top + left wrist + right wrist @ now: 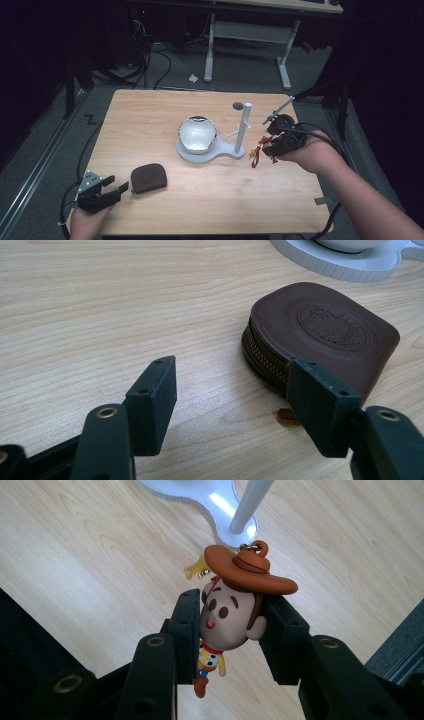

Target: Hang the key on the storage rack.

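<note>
1. Your right gripper (274,146) hovers near the table's right edge (320,165), just beside the white stand's post (242,127); bare wood lies in front.
2. Its jaws are clamped on the cowboy keychain's (231,614) head.
3. Your left gripper (232,405) sits near the front-left corner, jaws spread wide, one fingertip (320,405) just beside the brown pouch (325,335).

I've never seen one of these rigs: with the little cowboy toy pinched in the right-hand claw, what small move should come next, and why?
Probably lift the right gripper toward the white post. It is clamped on the cowboy keychain beside the post's base, and the charm's loop sits free on top, likely meant for the side peg.
</note>
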{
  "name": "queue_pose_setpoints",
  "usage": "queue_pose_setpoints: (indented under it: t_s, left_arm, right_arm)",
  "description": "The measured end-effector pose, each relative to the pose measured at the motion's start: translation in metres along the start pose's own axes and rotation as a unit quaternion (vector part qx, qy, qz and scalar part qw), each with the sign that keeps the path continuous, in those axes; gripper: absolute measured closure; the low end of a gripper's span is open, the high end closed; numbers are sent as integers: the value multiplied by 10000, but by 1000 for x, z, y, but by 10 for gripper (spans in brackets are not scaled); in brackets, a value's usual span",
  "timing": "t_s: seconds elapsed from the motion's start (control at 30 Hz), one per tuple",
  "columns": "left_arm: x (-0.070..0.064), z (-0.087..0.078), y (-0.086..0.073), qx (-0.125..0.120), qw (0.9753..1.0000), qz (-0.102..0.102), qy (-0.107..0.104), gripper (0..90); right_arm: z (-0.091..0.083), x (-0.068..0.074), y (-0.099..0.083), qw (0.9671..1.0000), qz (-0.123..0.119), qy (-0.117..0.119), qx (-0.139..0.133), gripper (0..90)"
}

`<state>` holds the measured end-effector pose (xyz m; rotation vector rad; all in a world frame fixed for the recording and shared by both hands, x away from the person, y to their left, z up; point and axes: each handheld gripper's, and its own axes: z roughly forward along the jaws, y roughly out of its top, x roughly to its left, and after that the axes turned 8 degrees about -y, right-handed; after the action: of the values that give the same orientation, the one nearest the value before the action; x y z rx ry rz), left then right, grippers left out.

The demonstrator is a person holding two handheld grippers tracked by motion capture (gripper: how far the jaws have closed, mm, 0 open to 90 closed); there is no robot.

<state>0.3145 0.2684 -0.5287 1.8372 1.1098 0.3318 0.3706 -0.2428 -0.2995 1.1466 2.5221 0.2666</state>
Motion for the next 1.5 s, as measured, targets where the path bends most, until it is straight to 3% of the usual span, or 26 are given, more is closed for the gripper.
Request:
queue_pose_setpoints:
  t_s: [0.4, 0.9, 1.5]
  left_arm:
    - [1, -1, 0, -1, 10000, -17, -4, 371]
    - [2, -1, -1, 6, 10000, -43, 9, 372]
    - [4, -2, -1, -10, 10000, -63, 13, 372]
  right_arm:
    - [-11, -4, 17, 10000, -9, -51, -73, 631]
    - [-18, -1, 37, 9996, -207, -86, -144, 630]
    - [-8, -13, 49, 9996, -36, -241, -147, 630]
